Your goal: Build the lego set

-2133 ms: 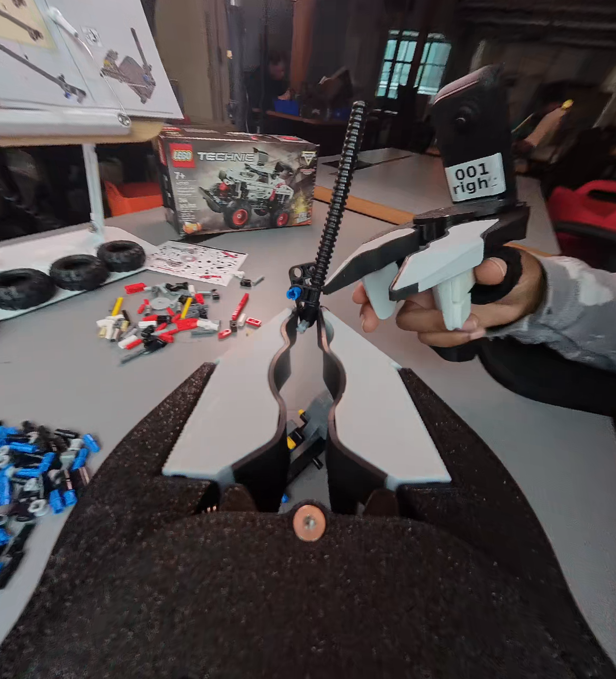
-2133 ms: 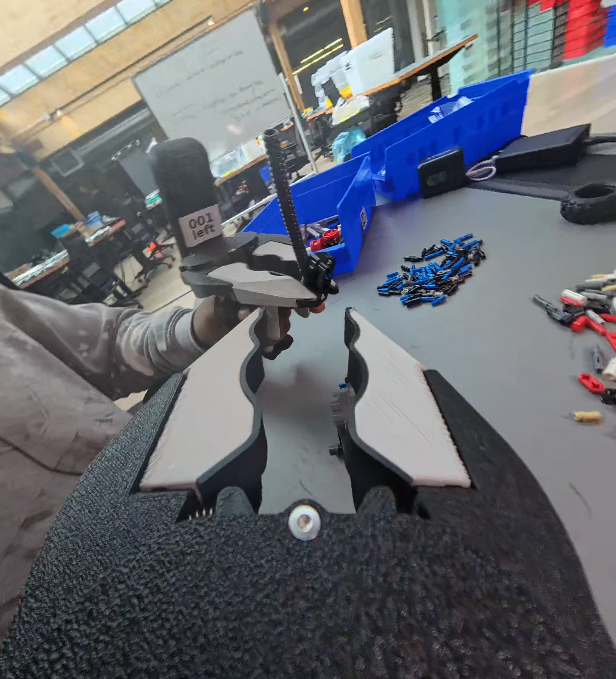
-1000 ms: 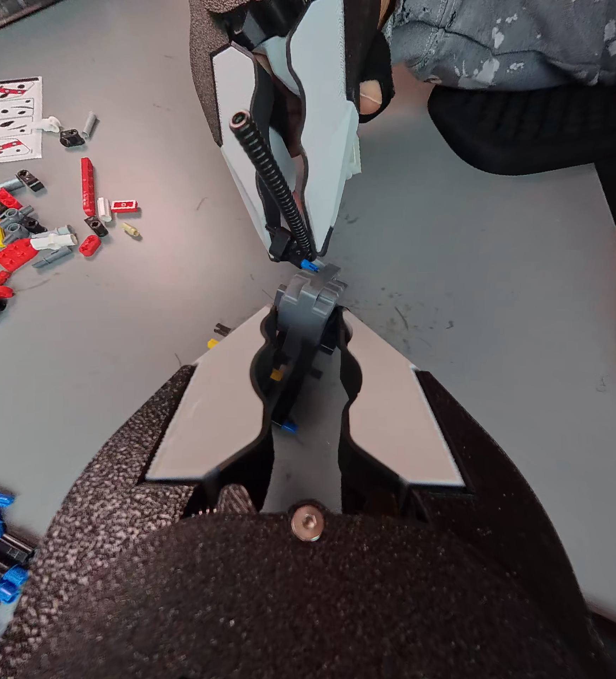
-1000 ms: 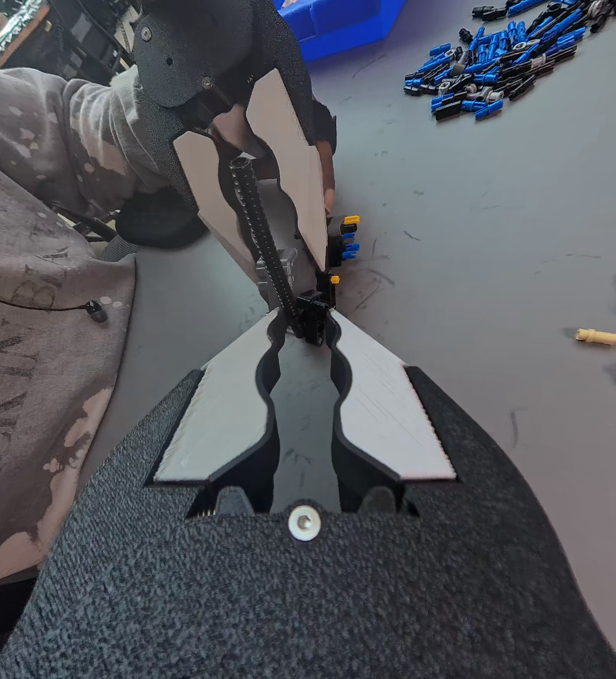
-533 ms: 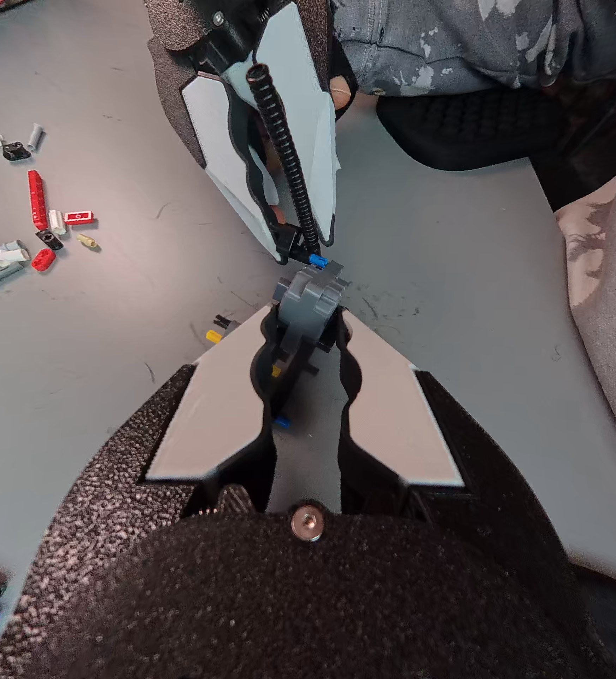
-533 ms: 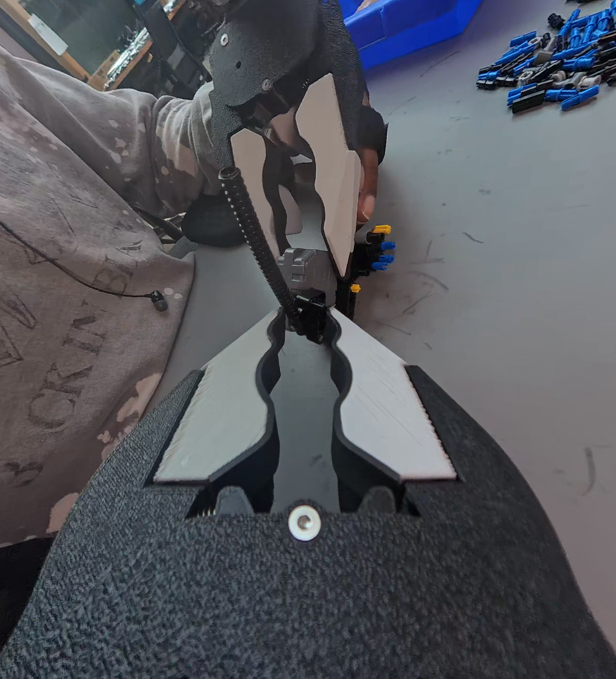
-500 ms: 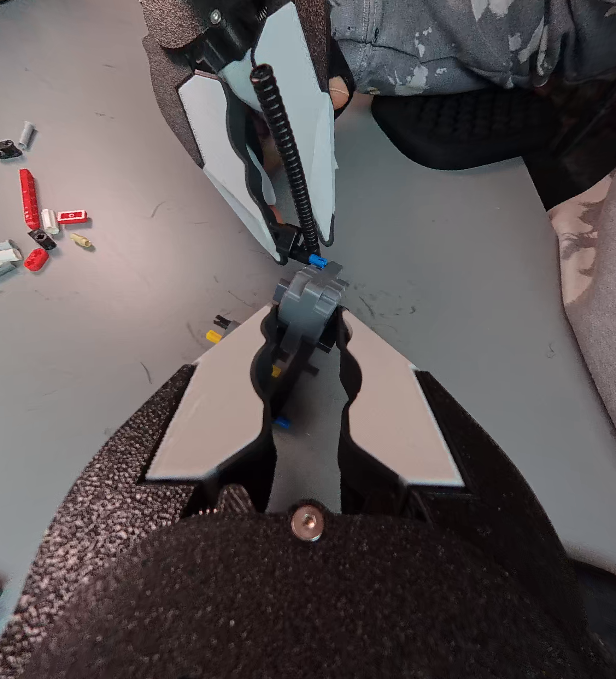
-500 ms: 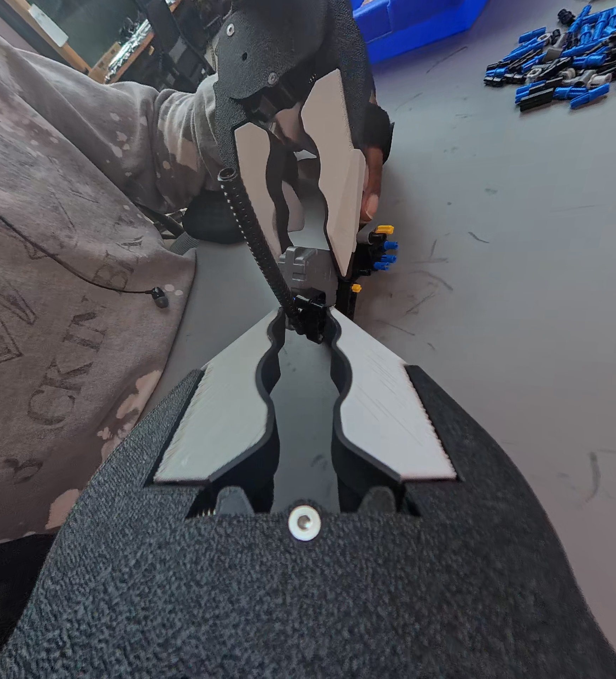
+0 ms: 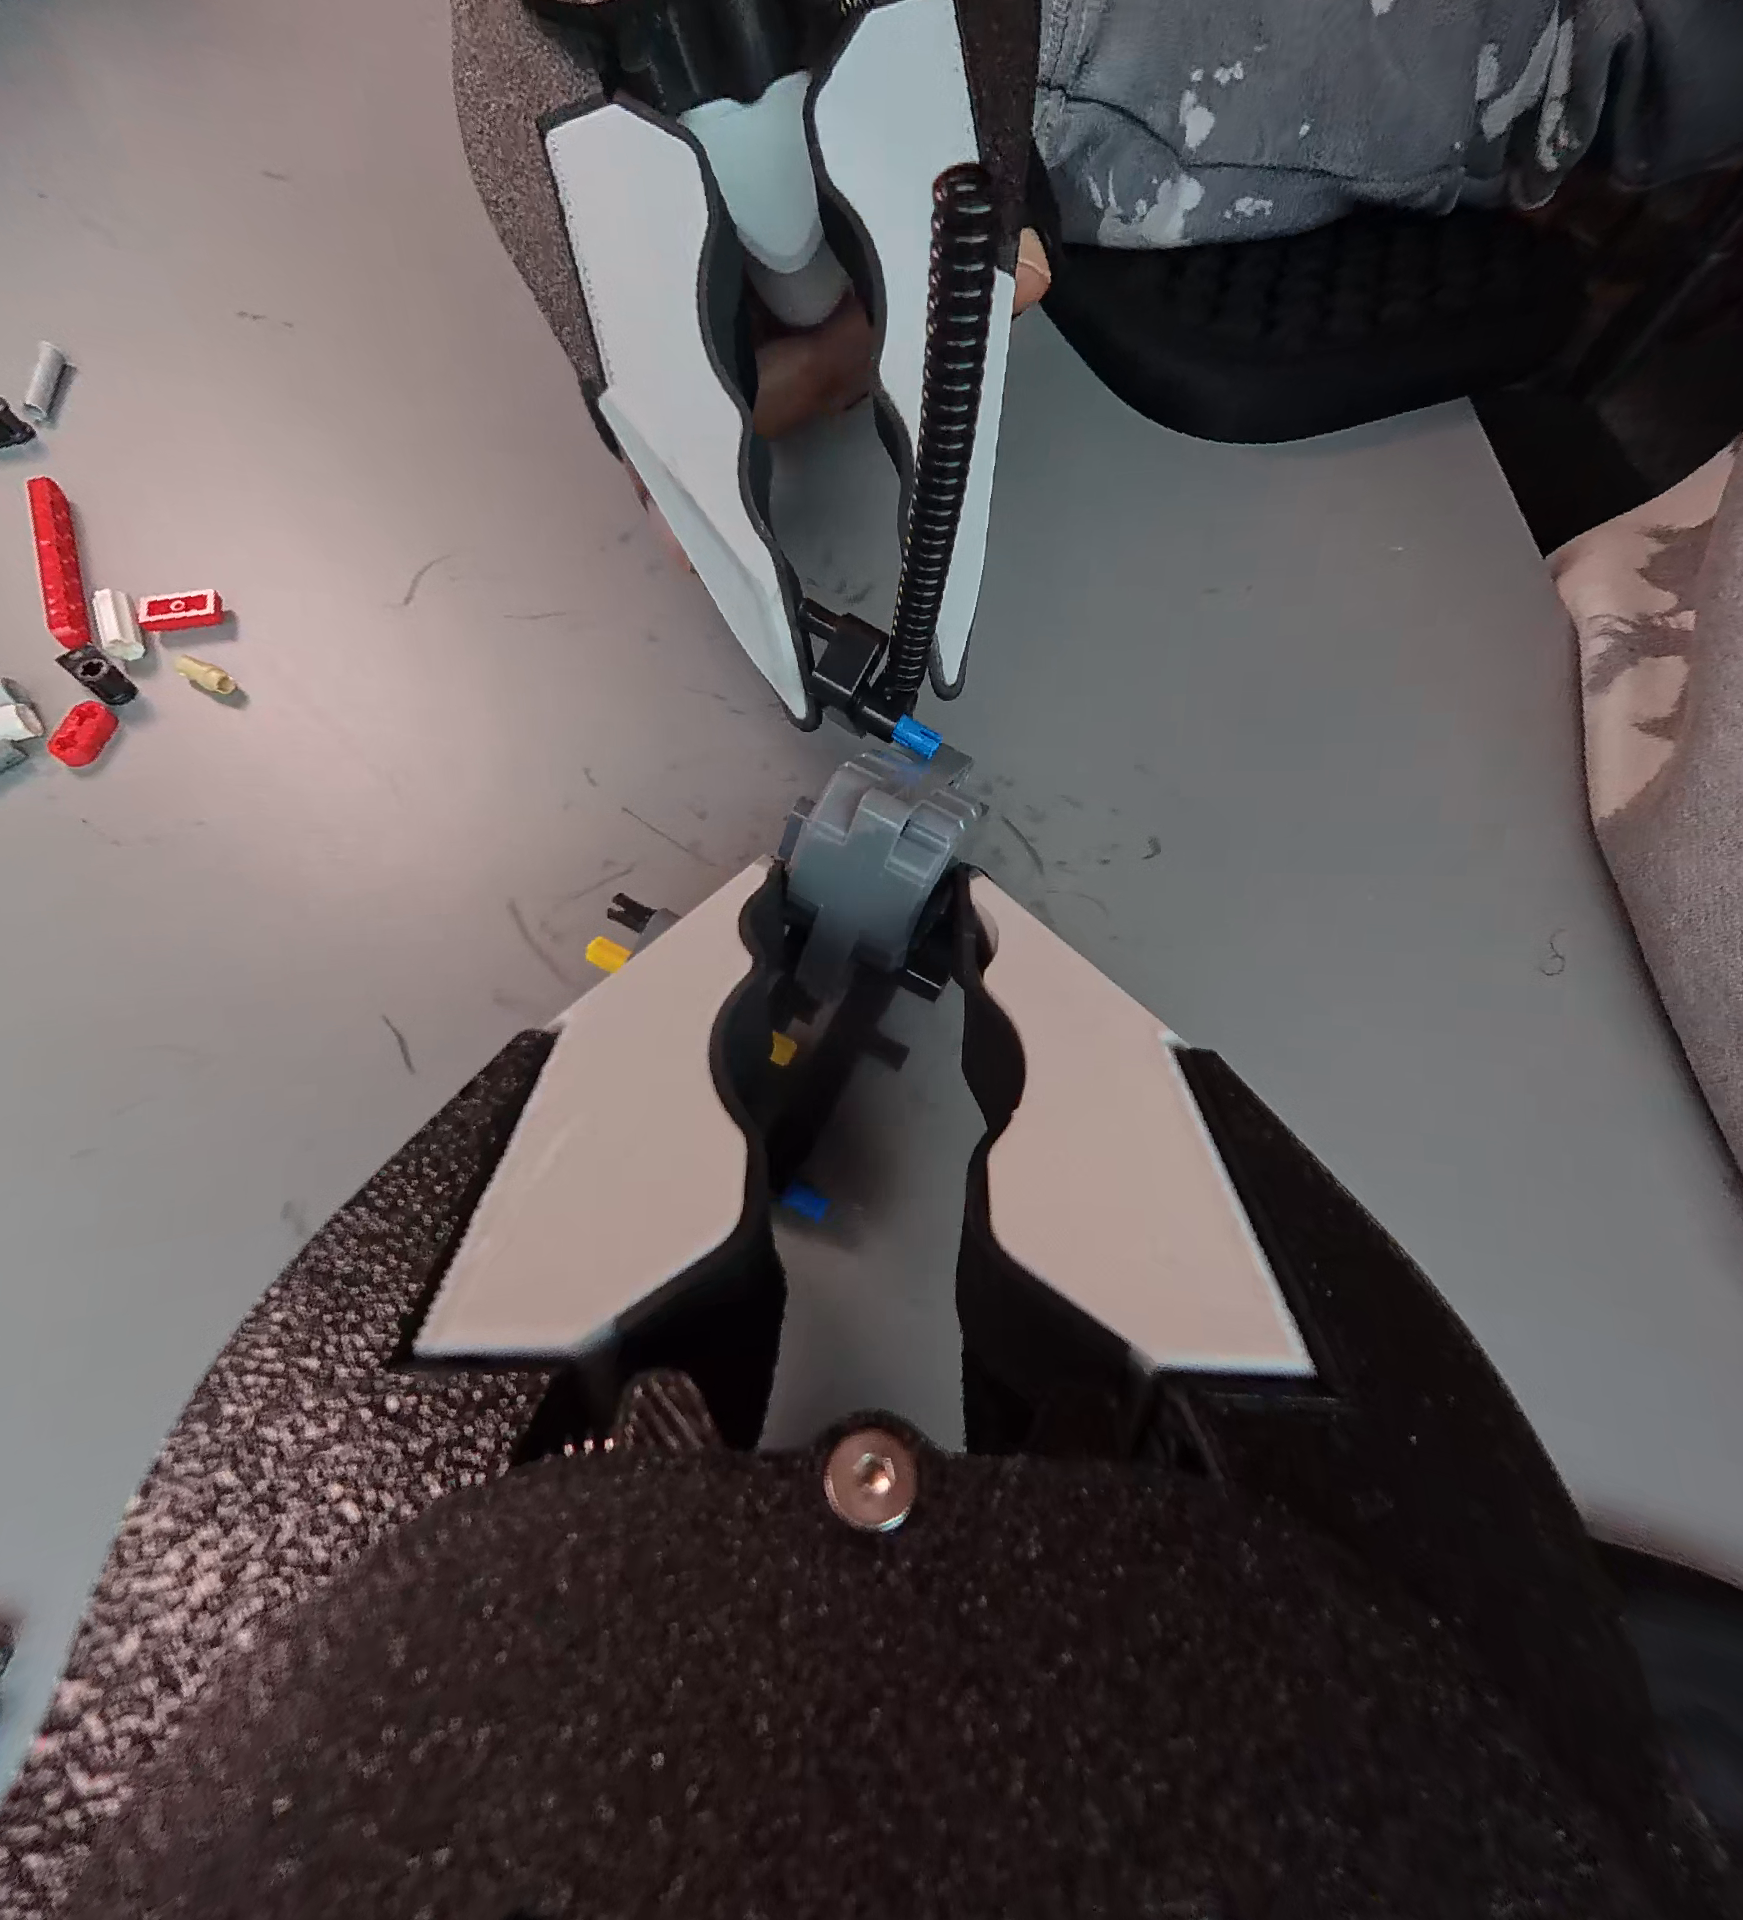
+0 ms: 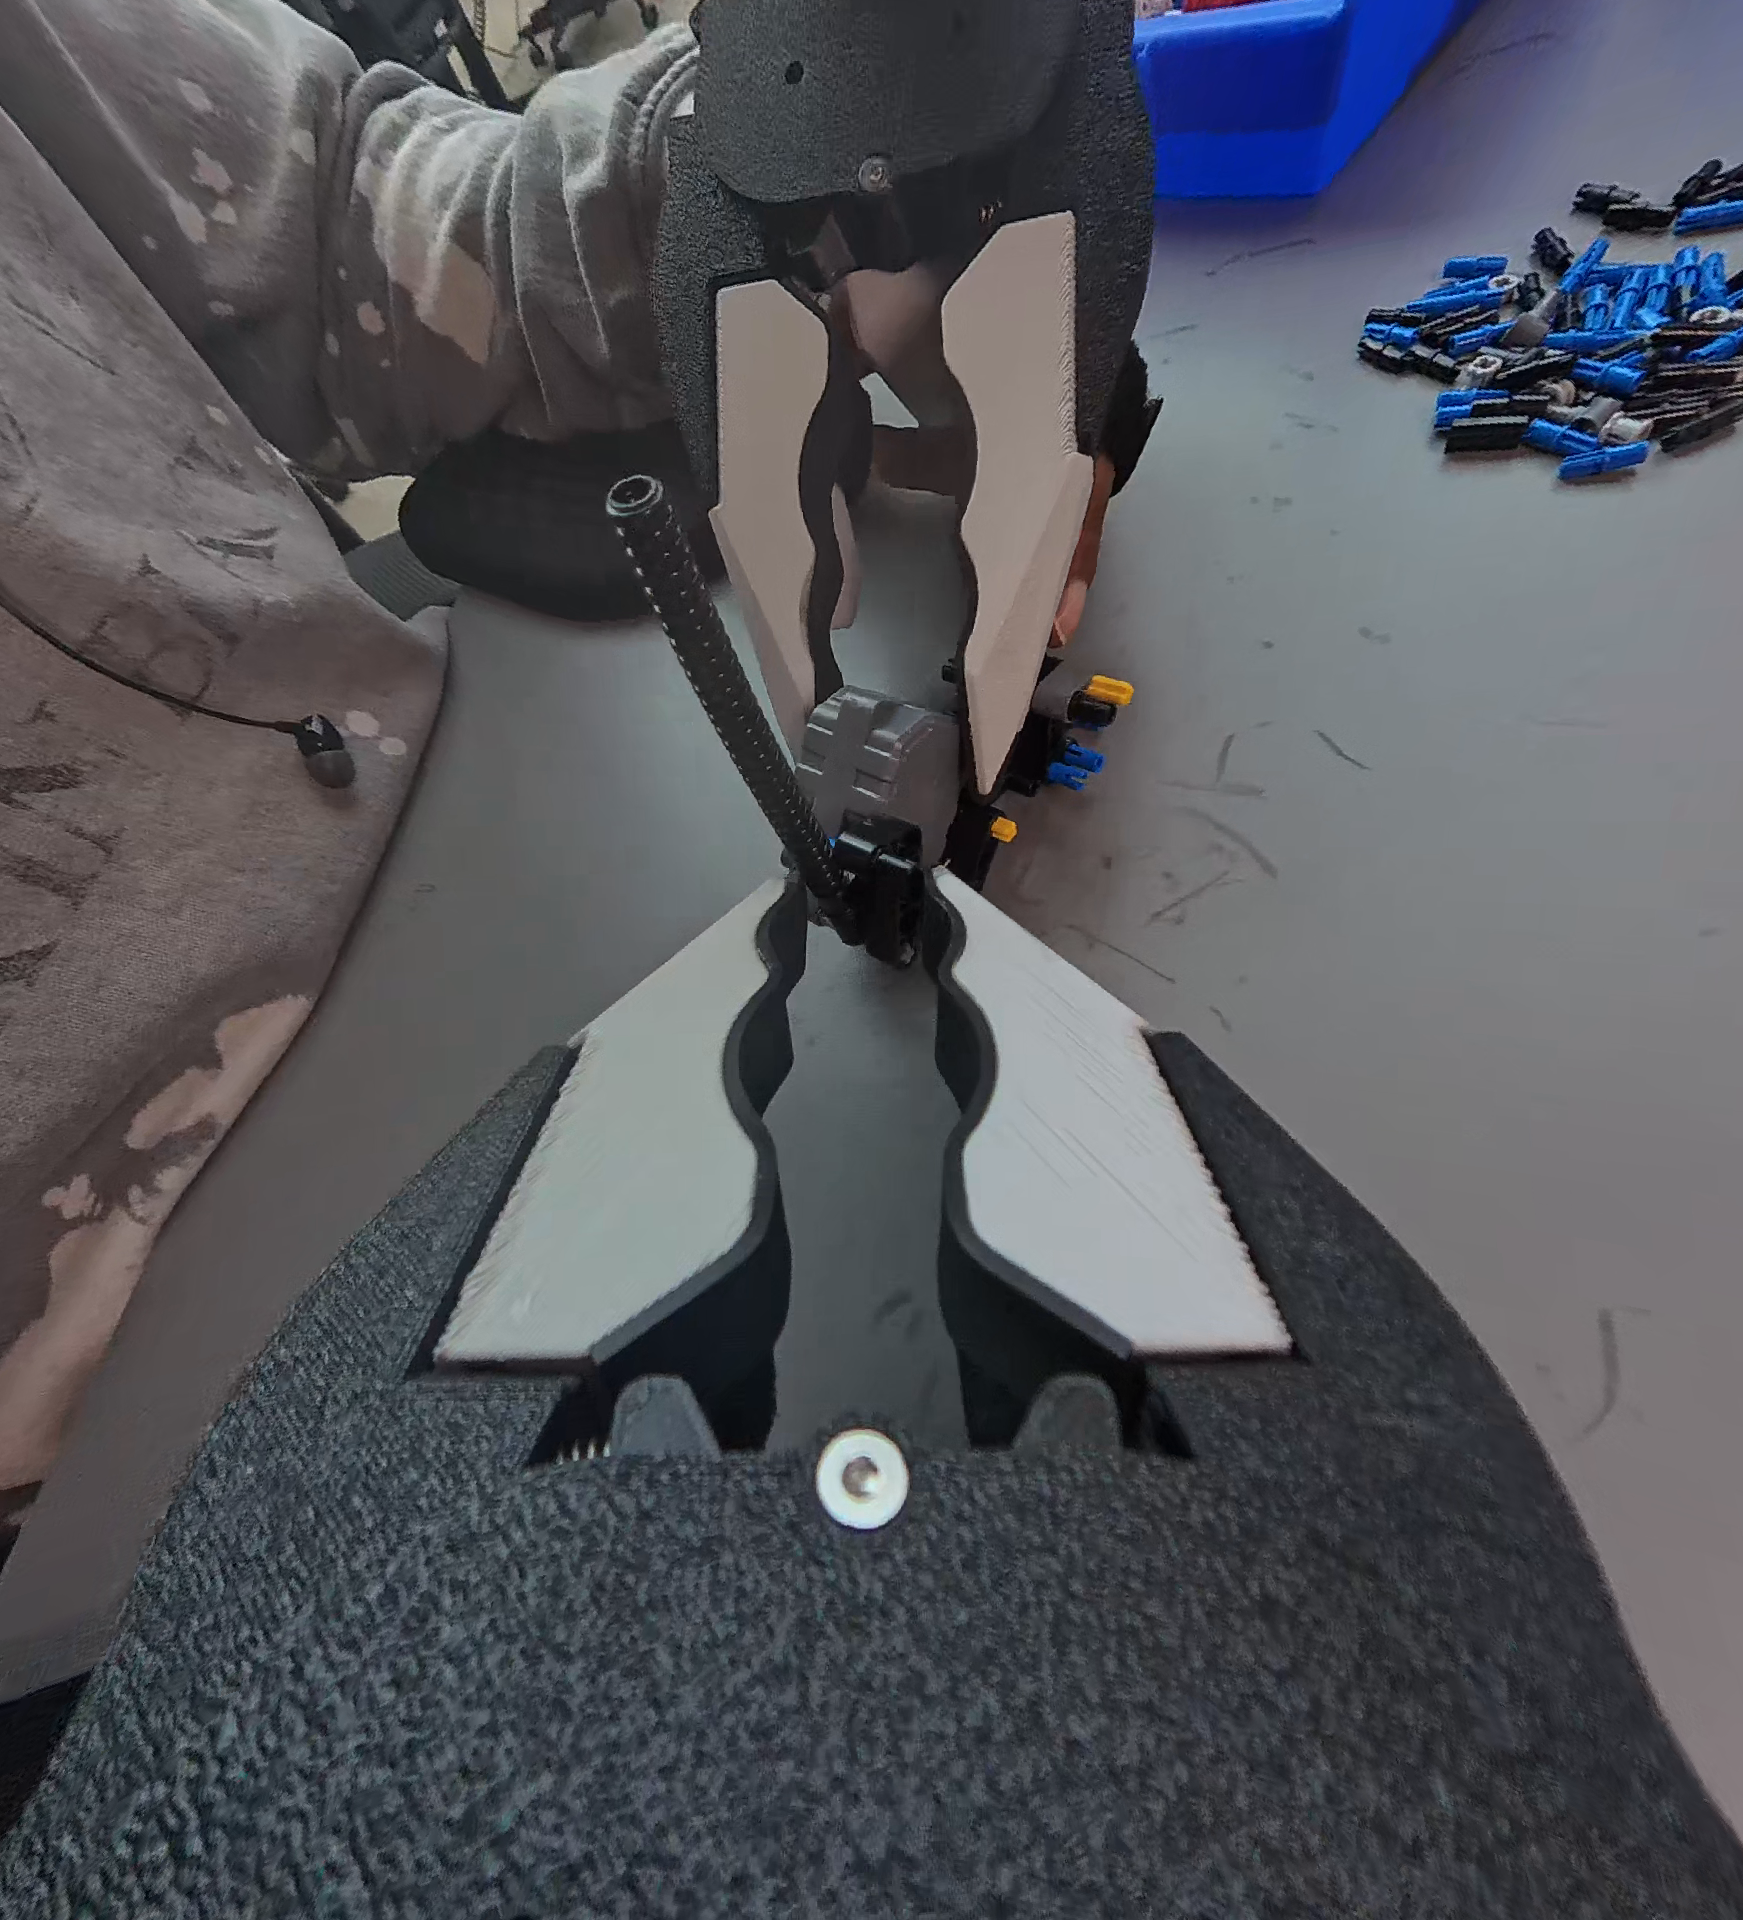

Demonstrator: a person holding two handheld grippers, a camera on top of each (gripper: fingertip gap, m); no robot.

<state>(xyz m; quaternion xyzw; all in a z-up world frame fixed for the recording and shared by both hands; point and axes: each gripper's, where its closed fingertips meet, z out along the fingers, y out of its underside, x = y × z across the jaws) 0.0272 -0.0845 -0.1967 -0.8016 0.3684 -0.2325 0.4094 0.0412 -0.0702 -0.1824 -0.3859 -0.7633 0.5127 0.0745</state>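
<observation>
My left gripper (image 9: 872,883) is shut on a grey and black Lego assembly (image 9: 872,847) that rests on the grey table; it also shows in the right wrist view (image 10: 872,764). My right gripper (image 10: 862,899) is shut on a black connector (image 10: 882,862) that carries a black ribbed hose (image 10: 711,665) sticking up and left. In the left wrist view the right gripper (image 9: 872,696) comes down from above, with the hose (image 9: 940,436) along its finger. The connector's blue pin (image 9: 916,735) sits at the grey assembly's top edge.
Loose red, white and grey parts (image 9: 67,634) lie at the left. A pile of blue and black pins (image 10: 1615,343) lies at the far right, beside a blue bin (image 10: 1262,94). A person's grey sleeves and body (image 10: 119,520) close the near side. My left and right fingertips are right by each other.
My left gripper let go of the hose piece and took the grey assembly on the table. My right gripper took the hose piece, brought it down to the assembly and has turned more upright.
</observation>
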